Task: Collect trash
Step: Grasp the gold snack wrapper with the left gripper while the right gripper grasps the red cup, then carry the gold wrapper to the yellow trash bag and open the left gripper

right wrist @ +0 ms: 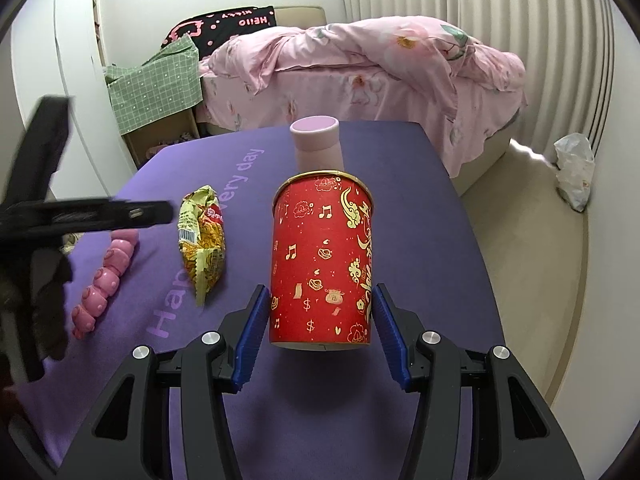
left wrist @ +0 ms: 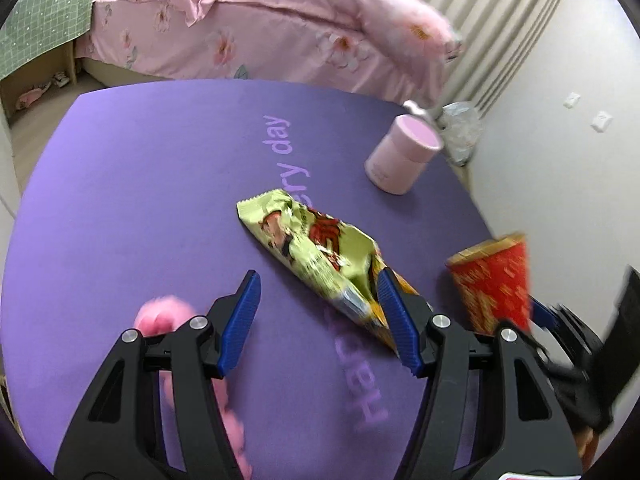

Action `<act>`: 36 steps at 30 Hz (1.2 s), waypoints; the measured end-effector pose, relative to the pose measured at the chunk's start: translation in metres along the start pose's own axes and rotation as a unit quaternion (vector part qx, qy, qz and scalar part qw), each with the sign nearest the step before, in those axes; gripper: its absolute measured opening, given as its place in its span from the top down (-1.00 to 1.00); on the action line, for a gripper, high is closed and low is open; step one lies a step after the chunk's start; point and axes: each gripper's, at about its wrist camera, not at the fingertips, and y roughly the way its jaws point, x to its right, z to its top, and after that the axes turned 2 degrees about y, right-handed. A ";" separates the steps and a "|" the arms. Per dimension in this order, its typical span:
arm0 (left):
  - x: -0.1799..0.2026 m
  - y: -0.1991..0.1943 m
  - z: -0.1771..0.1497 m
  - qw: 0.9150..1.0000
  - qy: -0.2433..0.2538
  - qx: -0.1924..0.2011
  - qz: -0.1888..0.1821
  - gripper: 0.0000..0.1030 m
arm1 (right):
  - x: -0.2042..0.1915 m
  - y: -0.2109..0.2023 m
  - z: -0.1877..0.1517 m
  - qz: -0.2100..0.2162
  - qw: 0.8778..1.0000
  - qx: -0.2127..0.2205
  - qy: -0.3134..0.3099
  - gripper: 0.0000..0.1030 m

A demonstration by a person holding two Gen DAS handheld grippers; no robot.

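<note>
A crumpled yellow-green snack wrapper lies on the purple table mat; it also shows in the right wrist view. My left gripper is open above the mat, its right finger over the wrapper's near end. A red cylindrical can with gold patterns stands upright on the mat; it also shows in the left wrist view. My right gripper is open with a finger on either side of the can's lower part, small gaps showing.
A pink cylindrical tub stands at the mat's far side. A pink beaded toy lies at the left. Beyond are a bed with pink bedding, a white plastic bag on the floor and a curtain.
</note>
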 end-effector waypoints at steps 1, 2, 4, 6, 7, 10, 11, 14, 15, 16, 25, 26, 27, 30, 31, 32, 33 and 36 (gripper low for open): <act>0.000 0.009 0.004 1.000 -0.006 -0.011 0.014 -0.11 | 0.001 0.001 0.000 0.002 1.000 -0.001 0.000 0.04; 0.000 0.015 0.006 1.000 -0.012 -0.019 0.020 -0.11 | 0.001 0.001 -0.001 0.004 1.000 -0.001 0.001 0.04; 0.002 0.025 0.010 0.999 -0.011 -0.030 0.042 -0.11 | 0.002 -0.001 -0.003 0.005 1.000 -0.001 0.004 0.04; 0.006 0.029 0.010 0.999 -0.003 -0.026 0.043 -0.11 | 0.004 -0.002 -0.005 0.005 1.000 0.000 0.008 0.04; 0.006 0.030 0.010 0.999 0.001 -0.027 0.041 -0.11 | 0.005 -0.002 -0.005 0.006 1.000 -0.001 0.011 0.04; 0.005 0.032 0.009 0.999 0.007 -0.030 0.033 0.27 | 0.007 -0.003 -0.005 0.009 1.000 -0.003 0.017 0.04; 0.005 0.031 0.009 0.999 0.014 -0.032 0.034 0.36 | 0.007 -0.003 -0.006 0.010 1.000 -0.004 0.018 0.04; 0.005 0.026 0.003 0.998 0.041 -0.035 0.037 0.51 | 0.006 -0.002 -0.005 0.012 1.000 -0.006 0.018 0.03; 0.006 0.024 0.002 0.997 0.052 -0.038 0.041 0.53 | 0.006 -0.003 -0.005 0.012 1.000 -0.006 0.018 0.03; 0.007 0.020 0.000 0.996 0.067 -0.040 0.046 0.54 | 0.006 -0.003 -0.006 0.013 1.000 -0.006 0.020 0.03; 0.006 0.028 0.002 0.996 0.064 -0.049 0.046 0.53 | 0.006 -0.004 -0.007 0.017 0.999 -0.004 0.027 0.03; 0.006 0.028 0.003 0.996 0.064 -0.048 0.047 0.53 | 0.007 -0.005 -0.007 0.017 0.999 -0.003 0.027 0.03; 0.007 0.028 0.003 0.996 0.066 -0.047 0.047 0.53 | 0.006 -0.006 -0.007 0.017 0.999 -0.001 0.027 0.03; 0.007 0.024 0.002 0.996 0.065 -0.043 0.039 0.62 | 0.006 -0.008 -0.006 0.019 0.999 0.001 0.028 0.03; 0.007 0.019 0.001 0.997 0.062 -0.038 0.034 0.66 | 0.005 -0.009 -0.005 0.021 0.999 0.003 0.028 0.03; 0.006 0.012 0.001 0.998 0.057 -0.030 0.028 0.68 | 0.004 -0.010 -0.004 0.022 0.999 0.006 0.027 0.03; 0.005 0.005 0.001 0.998 0.053 -0.023 0.022 0.69 | 0.004 -0.010 -0.003 0.023 0.999 0.008 0.026 0.03; 0.002 -0.027 0.001 0.999 0.039 0.019 0.004 0.69 | -0.002 -0.015 0.004 0.029 0.999 0.017 0.020 0.03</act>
